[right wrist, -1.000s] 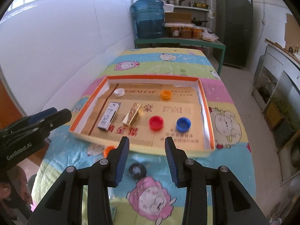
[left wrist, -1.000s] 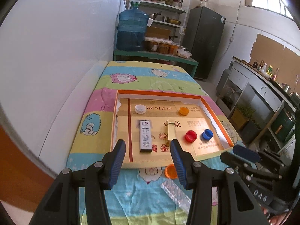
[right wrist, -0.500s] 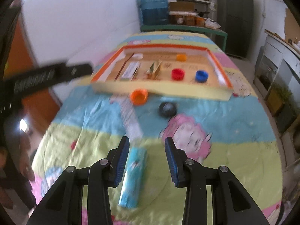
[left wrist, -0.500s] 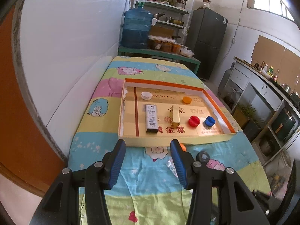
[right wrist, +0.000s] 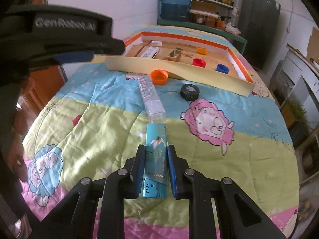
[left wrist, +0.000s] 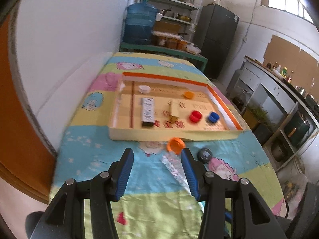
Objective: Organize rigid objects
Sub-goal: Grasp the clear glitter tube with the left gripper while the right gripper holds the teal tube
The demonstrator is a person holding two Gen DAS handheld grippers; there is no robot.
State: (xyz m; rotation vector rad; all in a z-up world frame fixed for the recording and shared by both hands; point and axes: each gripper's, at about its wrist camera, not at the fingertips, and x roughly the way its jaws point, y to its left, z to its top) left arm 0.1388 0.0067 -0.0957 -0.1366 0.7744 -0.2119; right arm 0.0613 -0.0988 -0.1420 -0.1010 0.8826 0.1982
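A teal lighter (right wrist: 156,139) lies on the patterned quilt at the near end of the table. My right gripper (right wrist: 156,151) is shut on it, a blue pad pressing each long side. The cardboard tray (right wrist: 179,67) stands farther back and holds a red cap (right wrist: 199,62), a blue cap (right wrist: 223,68), a small orange cap (right wrist: 201,50), a white cap (right wrist: 156,43), a white box (right wrist: 150,52) and a gold box (right wrist: 175,54). My left gripper (left wrist: 156,155) hangs open above the quilt in front of the tray (left wrist: 169,134), with nothing between its fingers.
Outside the tray lie an orange lid (right wrist: 159,76), a black ring-shaped piece (right wrist: 189,92) and a clear plastic box (right wrist: 152,97), which sits just beyond the lighter. A white wall runs along the left. A person's sleeve fills the right wrist view's left edge.
My right gripper pulled back from the tray, sank to the quilt and shut on the teal lighter. My left gripper also drew back from the tray and stayed open.
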